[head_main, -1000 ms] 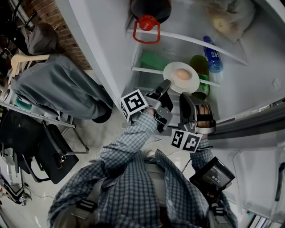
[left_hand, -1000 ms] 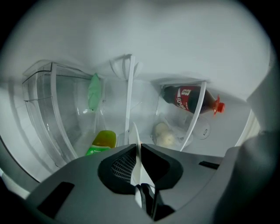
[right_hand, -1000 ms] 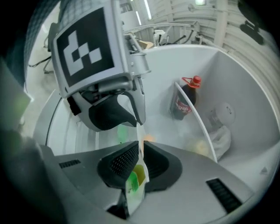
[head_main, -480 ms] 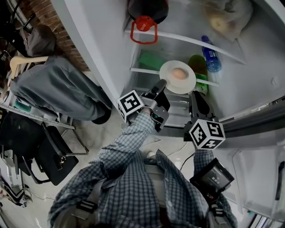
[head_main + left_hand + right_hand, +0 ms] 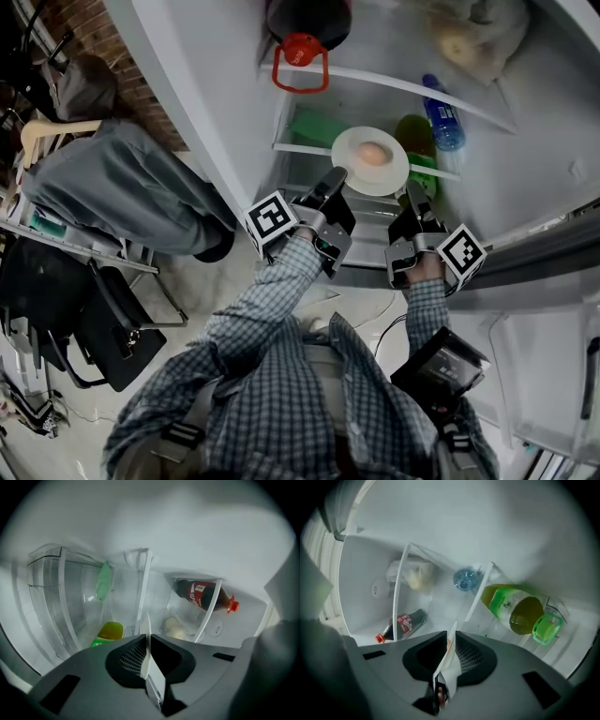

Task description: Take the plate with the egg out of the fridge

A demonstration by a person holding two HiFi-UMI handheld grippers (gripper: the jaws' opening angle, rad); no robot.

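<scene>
Two grippers now hold the round white ceramic plate [image 5: 351,142], which sits at the front edge of a clear shelf [image 5: 305,149] inside the open fridge [image 5: 525,178], with the pale brown egg [image 5: 372,155] at its centre; whether it rests on the shelf or is just lifted, I cannot tell. The left gripper [image 5: 336,180] has stayed on the near-left rim throughout, its jaws drawn narrow on the thin white edge; the right gripper [image 5: 412,195] is what changed. A second ago it hung lower and clear of the plate; half a second ago it was closing in; now its jaws pinch the near-right rim, and its own view shows the white edge caught between the pads. By my reading the two-sided hold is set, so the grasp is done and the withdrawal remains; the plate should come out level, since the loose egg could roll. A green plastic bottle [image 5: 418,141] lies just beside the far-right rim and might be nudged.
</scene>
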